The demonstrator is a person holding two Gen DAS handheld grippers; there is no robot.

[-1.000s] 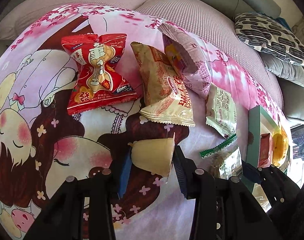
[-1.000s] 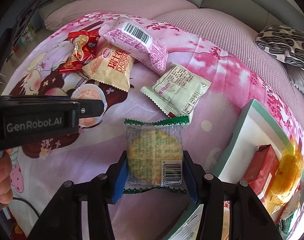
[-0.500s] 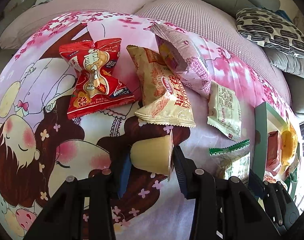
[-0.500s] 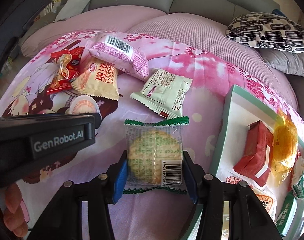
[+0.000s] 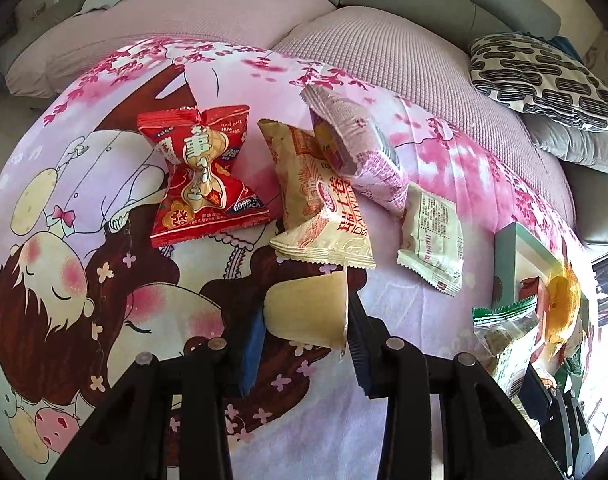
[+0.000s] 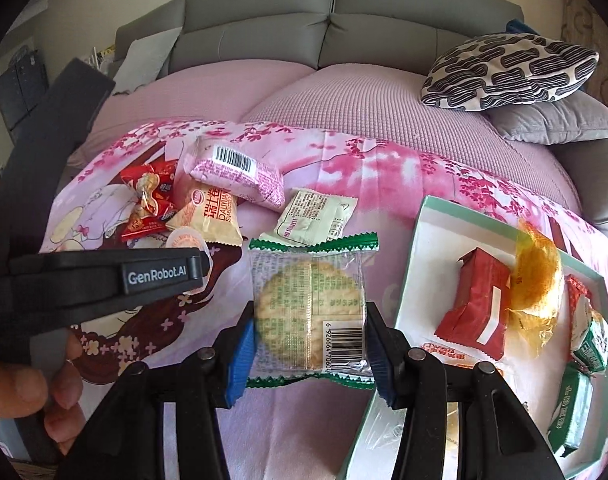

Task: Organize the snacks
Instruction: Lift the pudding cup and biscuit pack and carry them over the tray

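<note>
My left gripper [image 5: 305,334] holds a pale yellow jelly cup [image 5: 307,312] on its side just above the cartoon-print blanket [image 5: 104,280]; its jaws are closing a little on the cup. My right gripper [image 6: 309,344] is shut on a clear, green-edged cracker packet [image 6: 307,304], lifted beside the left rim of the mint-green box [image 6: 423,236]. From the left wrist view that packet [image 5: 503,340] hangs in front of the box [image 5: 507,260]. The left gripper's black body [image 6: 104,280] and a hand [image 6: 44,380] fill the right wrist view's left side.
On the blanket lie a red packet [image 5: 200,184], a beige packet [image 5: 319,208], a pink packet [image 5: 355,148] and a pale green packet [image 5: 431,236]. The box holds a red packet [image 6: 475,304], an orange wrapped sweet [image 6: 535,276] and green packets [image 6: 571,412]. Sofa cushions [image 6: 503,68] lie behind.
Both grippers have risen with their loads. The right gripper tilted up and rolled, bringing the box and sofa back into fuller view. The cracker packet has moved nearer the box.
</note>
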